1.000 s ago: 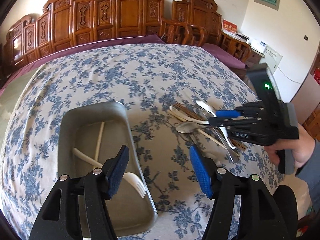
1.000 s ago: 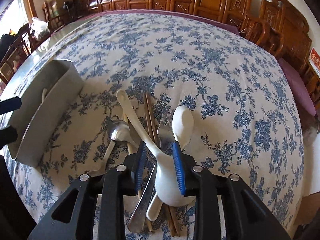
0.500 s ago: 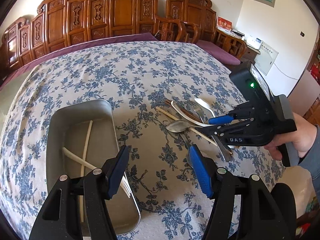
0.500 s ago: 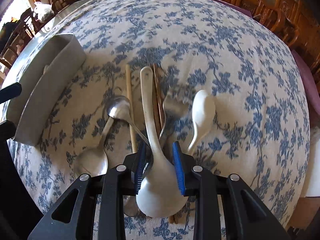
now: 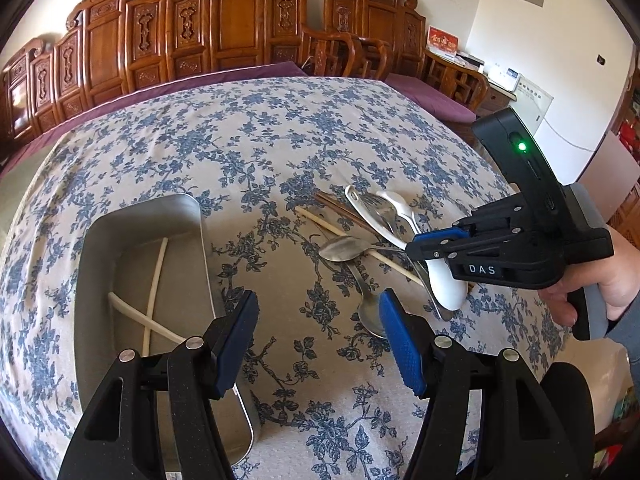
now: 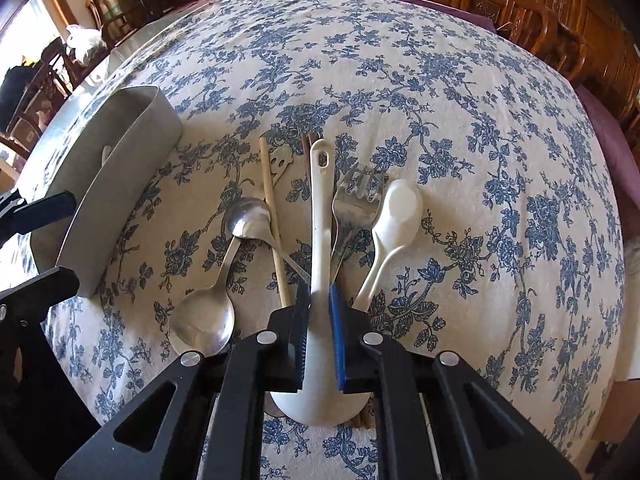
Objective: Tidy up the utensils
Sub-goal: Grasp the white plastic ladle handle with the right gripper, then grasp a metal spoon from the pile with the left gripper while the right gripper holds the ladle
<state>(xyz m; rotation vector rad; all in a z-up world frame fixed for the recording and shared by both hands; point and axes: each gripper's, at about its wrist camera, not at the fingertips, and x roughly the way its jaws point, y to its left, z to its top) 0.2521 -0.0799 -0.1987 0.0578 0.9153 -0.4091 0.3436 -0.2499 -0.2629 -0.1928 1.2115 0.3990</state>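
R gripper point(image 6: 319, 322): jaws just closed further, now clamped on handle of large white plastic ladle-spoon point(image 6: 320, 216) in utensil pile near table's right edge; 1 s ago pads stood clear. L gripper point(image 5: 318, 338): fingers apart, empty, unchanged, beside grey metal tray point(image 5: 96, 240).

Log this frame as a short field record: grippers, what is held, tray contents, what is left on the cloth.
right gripper: jaws just closed on the white ladle
left gripper: open, empty, beside the metal tray
tray contents: two pale utensils crossed
loose pile: metal fork, white spoon, two metal spoons, chopsticks
surface: floral tablecloth
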